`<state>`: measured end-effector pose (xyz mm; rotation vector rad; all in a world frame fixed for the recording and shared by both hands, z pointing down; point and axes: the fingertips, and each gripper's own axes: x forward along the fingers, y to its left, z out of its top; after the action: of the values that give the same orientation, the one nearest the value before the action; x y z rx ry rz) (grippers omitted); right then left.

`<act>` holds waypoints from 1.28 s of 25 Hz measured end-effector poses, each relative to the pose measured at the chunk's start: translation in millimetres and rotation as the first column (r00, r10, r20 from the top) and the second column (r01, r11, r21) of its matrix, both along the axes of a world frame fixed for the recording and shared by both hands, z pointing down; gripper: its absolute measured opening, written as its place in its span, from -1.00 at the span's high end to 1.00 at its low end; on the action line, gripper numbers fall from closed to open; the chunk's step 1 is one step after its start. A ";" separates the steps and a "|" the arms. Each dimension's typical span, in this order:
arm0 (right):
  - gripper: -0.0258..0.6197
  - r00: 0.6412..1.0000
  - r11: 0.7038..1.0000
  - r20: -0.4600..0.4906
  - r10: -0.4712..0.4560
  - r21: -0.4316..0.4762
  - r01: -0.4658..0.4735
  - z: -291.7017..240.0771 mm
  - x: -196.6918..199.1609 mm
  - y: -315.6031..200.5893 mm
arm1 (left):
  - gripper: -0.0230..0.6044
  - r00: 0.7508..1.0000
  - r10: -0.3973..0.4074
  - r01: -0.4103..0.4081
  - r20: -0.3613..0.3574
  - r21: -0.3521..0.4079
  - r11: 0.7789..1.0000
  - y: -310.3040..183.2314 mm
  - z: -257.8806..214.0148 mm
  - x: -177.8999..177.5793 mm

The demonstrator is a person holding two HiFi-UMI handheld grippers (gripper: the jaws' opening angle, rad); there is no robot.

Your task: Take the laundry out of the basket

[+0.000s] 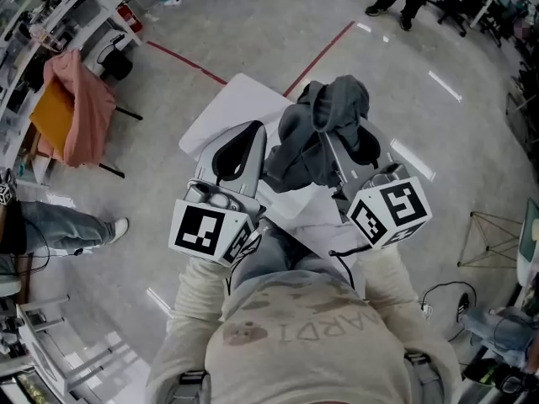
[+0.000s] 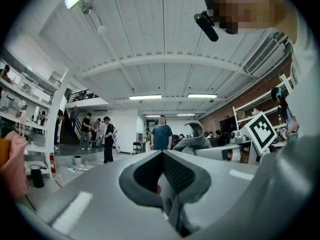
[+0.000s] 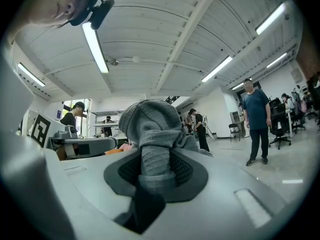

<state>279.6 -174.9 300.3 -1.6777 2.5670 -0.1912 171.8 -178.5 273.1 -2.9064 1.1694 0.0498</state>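
Note:
A grey hooded garment (image 1: 313, 137) hangs bunched from my right gripper (image 1: 335, 133), which is shut on it and held up in front of my chest. In the right gripper view the grey garment (image 3: 149, 126) fills the space between the pads and rises above my right gripper (image 3: 150, 156). To its left, my left gripper (image 1: 251, 133) points the same way, its jaws together and holding nothing. The left gripper view shows my left gripper (image 2: 162, 156) with its dark pads meeting, and the grey garment (image 2: 194, 138) off to the right. No basket shows in any view.
A white table (image 1: 229, 106) stands below the grippers, with a white sheet (image 1: 296, 207) near my body. A pink cloth (image 1: 77, 108) hangs over a chair at the left. Red tape (image 1: 318, 57) crosses the floor. People stand around the room, one at the far right (image 3: 256, 121).

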 end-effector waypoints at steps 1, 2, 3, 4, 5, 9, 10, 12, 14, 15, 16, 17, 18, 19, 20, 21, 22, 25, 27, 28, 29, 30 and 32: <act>0.58 1.000 1.000 0.011 -0.004 -0.009 0.004 4.6 -1.4 -0.9 | 0.92 1.000 -0.013 0.013 0.004 -0.003 1.000 0.7 1.2 -5.1; 0.57 1.000 1.000 0.024 -0.007 -0.023 0.007 10.1 -2.6 -2.1 | 0.92 1.000 -0.026 0.026 0.007 -0.006 1.000 1.2 2.3 -10.4; 0.56 0.999 0.999 0.035 -0.006 -0.041 0.008 16.1 -3.6 -3.5 | 0.92 0.999 -0.038 0.039 0.010 -0.009 0.999 1.4 3.1 -16.0; 0.56 0.999 0.998 0.045 -0.004 -0.060 0.007 22.4 -4.7 -5.2 | 0.93 0.999 -0.050 0.050 0.012 -0.011 0.999 1.0 3.6 -22.0; 0.56 0.999 0.997 0.053 0.000 -0.082 0.005 28.9 -6.0 -7.2 | 0.92 0.998 -0.061 0.061 0.013 -0.014 0.998 0.2 3.9 -28.4; 0.56 0.998 0.983 0.059 0.020 -0.182 -0.009 61.0 -14.4 -23.3 | 0.93 0.994 -0.110 0.110 -0.010 -0.034 0.993 -9.5 6.2 -60.9; 0.56 0.998 0.978 0.055 0.024 -0.209 -0.012 71.2 -17.8 -30.4 | 0.93 0.992 -0.121 0.121 -0.018 -0.039 0.992 -13.0 7.0 -70.5; 0.55 0.999 0.960 0.027 0.026 -0.281 -0.017 98.3 -25.0 -47.8 | 0.92 0.990 -0.138 0.136 -0.031 -0.047 0.990 -19.1 7.9 -90.0; 0.45 0.998 0.921 -0.053 0.024 -0.388 -0.042 136.6 -29.9 -67.4 | 0.92 0.988 -0.149 0.147 -0.035 -0.050 0.988 -24.8 6.7 -110.2; 0.30 0.994 0.895 -0.105 0.024 -0.440 -0.068 156.0 -31.9 -75.2 | 0.93 0.988 -0.152 0.151 -0.034 -0.048 0.987 -27.7 5.3 -121.6; 0.14 0.988 0.874 -0.148 0.030 -0.476 -0.098 171.3 -33.9 -79.9 | 0.93 0.987 -0.155 0.153 -0.032 -0.045 0.987 -30.5 3.9 -134.3; 0.10 0.984 0.861 -0.175 0.045 -0.492 -0.127 180.2 -36.2 -81.5 | 0.93 0.987 -0.155 0.154 -0.028 -0.042 0.987 -33.1 3.0 -148.3; 0.03 0.980 0.857 -0.184 0.070 -0.491 -0.154 182.9 -39.0 -80.3 | 0.92 0.988 -0.154 0.153 -0.024 -0.041 0.987 -35.5 2.9 -163.2; 0.00 0.979 0.859 -0.178 0.101 -0.481 -0.176 180.4 -42.3 -77.1 | 0.93 0.988 -0.151 0.150 -0.021 -0.043 0.988 -38.0 3.6 -178.6; -0.01 0.978 0.864 -0.158 0.135 -0.465 -0.194 174.1 -46.7 -72.4 | 0.93 0.989 -0.146 0.145 -0.018 -0.047 0.988 -40.3 4.8 -194.2; -0.02 0.978 0.872 -0.122 0.170 -0.444 -0.207 164.1 -52.4 -67.0 | 0.92 0.990 -0.141 0.140 -0.016 -0.051 0.989 -42.5 6.2 -209.7; -0.02 0.977 0.884 -0.070 0.204 -0.415 -0.214 150.6 -59.8 -61.5 | 0.92 0.991 -0.135 0.134 -0.015 -0.055 0.989 -44.7 7.5 -225.1; 0.00 0.959 0.937 0.123 0.255 -0.275 -0.214 91.8 -92.5 -44.7 | 0.93 0.993 -0.117 0.116 -0.016 -0.063 0.991 -52.3 11.4 -269.6; 0.16 0.950 0.966 0.201 0.240 -0.144 -0.214 43.1 -120.8 -30.6 | 0.93 0.995 -0.094 0.093 -0.023 -0.071 0.993 -56.2 13.8 -295.6; 0.29 0.946 0.972 0.220 0.237 -0.067 -0.227 17.2 -135.0 -22.6 | 0.93 0.996 -0.082 0.080 -0.027 -0.075 0.994 -57.1 15.0 -307.4; 0.40 0.943 0.968 0.229 0.241 0.009 -0.250 -8.1 -148.3 -14.5 | 0.92 0.997 -0.072 0.070 -0.028 -0.078 0.995 -57.4 16.3 -318.6; 0.52 0.940 0.958 0.228 0.254 0.077 -0.277 -31.5 -160.5 -7.3 | 0.93 0.998 -0.065 0.063 -0.025 -0.079 0.995 -57.6 17.6 -329.3; 0.83 0.937 0.931 0.211 0.280 0.179 -0.318 -71.3 -182.7 4.0 | 0.93 0.998 -0.059 0.057 -0.021 -0.079 0.995 -57.7 19.7 -349.1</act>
<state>96.9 -170.9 229.0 -1.8450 2.0851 -0.0482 -177.3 -236.2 292.7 -2.9441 1.2877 0.0379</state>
